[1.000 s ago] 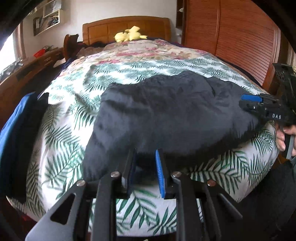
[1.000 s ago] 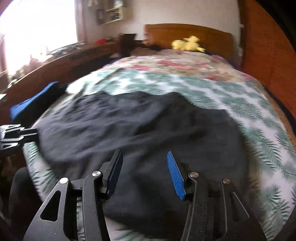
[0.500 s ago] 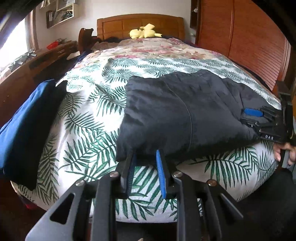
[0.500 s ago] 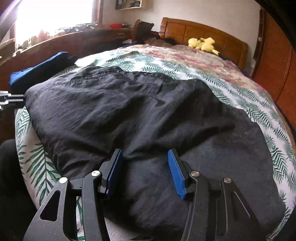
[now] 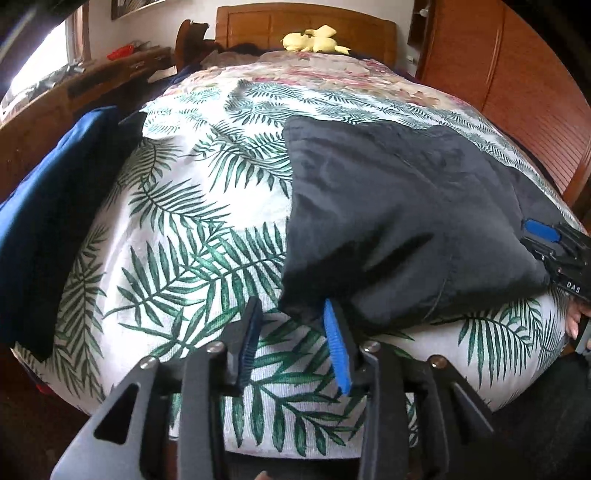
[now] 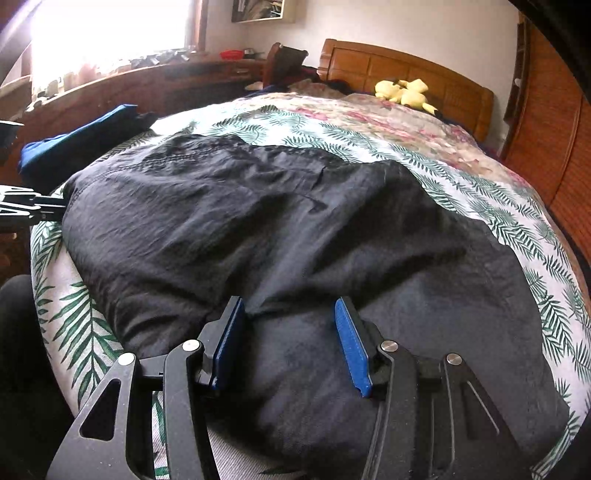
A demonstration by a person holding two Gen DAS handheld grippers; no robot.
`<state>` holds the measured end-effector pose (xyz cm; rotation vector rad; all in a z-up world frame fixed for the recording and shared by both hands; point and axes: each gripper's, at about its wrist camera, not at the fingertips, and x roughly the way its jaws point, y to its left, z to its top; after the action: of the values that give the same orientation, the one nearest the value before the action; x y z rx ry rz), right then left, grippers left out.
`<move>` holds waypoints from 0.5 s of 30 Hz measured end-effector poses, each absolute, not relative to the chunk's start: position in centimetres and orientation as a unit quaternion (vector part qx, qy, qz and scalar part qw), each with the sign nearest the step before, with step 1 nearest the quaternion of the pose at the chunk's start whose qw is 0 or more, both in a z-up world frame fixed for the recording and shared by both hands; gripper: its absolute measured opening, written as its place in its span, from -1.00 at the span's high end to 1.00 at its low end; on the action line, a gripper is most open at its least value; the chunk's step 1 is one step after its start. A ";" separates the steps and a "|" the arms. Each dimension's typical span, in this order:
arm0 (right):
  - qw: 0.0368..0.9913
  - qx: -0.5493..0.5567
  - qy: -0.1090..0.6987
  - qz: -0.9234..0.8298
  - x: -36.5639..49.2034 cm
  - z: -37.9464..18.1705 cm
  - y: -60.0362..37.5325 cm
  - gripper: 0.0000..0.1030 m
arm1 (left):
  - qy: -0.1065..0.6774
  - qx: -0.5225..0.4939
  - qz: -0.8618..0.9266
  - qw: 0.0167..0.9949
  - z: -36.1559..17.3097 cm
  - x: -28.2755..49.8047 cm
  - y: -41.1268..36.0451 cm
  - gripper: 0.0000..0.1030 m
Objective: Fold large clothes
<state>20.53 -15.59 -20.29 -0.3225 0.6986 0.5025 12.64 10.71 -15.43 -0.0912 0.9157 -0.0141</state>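
Observation:
A large black garment (image 5: pixel 399 206) lies folded on a bed with a palm-leaf cover (image 5: pixel 192 229). It fills the middle of the right wrist view (image 6: pixel 280 236). My left gripper (image 5: pixel 291 325) is open at the garment's near left corner, its right finger touching the hem, nothing between the pads. My right gripper (image 6: pixel 288 332) is open and rests over the garment's near edge. It also shows at the right edge of the left wrist view (image 5: pixel 554 251). The left gripper shows at the left edge of the right wrist view (image 6: pixel 26 208).
A folded blue and black cloth (image 5: pixel 48 221) lies on the bed's left side. A yellow plush toy (image 5: pixel 314 38) sits by the wooden headboard (image 5: pixel 306 22). A wooden wardrobe (image 5: pixel 517 74) stands on the right, a long wooden desk (image 6: pixel 129 85) on the left.
The garment has settled flat from a blurred, moving state. My left gripper has shifted left, from the hem's middle to its left corner, and its jaws have opened wider.

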 end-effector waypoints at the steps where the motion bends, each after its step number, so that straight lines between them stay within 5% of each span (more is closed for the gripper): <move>1: 0.896 -0.156 0.337 0.242 20.6 -20.3 -15.6 0.00 | 0.441 -0.044 -0.004 0.896 -15.5 12.7 10.8 0.23; 7: 0.896 -0.156 0.337 0.241 20.5 -20.3 -15.5 0.00 | 0.442 -0.053 0.027 0.895 -16.6 13.7 11.9 -0.28; 11: 0.896 -0.157 0.337 0.242 20.4 -20.3 -15.6 0.00 | 0.441 -0.048 0.052 0.894 -17.2 14.2 13.1 -0.90; 15: 0.896 -0.158 0.336 0.242 20.3 -20.3 -15.6 0.00 | 0.437 -0.062 0.049 0.896 -17.5 14.2 13.7 -0.92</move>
<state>20.33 -15.55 -20.30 -0.3272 0.6971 0.5004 14.19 13.74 -17.51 -0.1282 0.9066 0.1015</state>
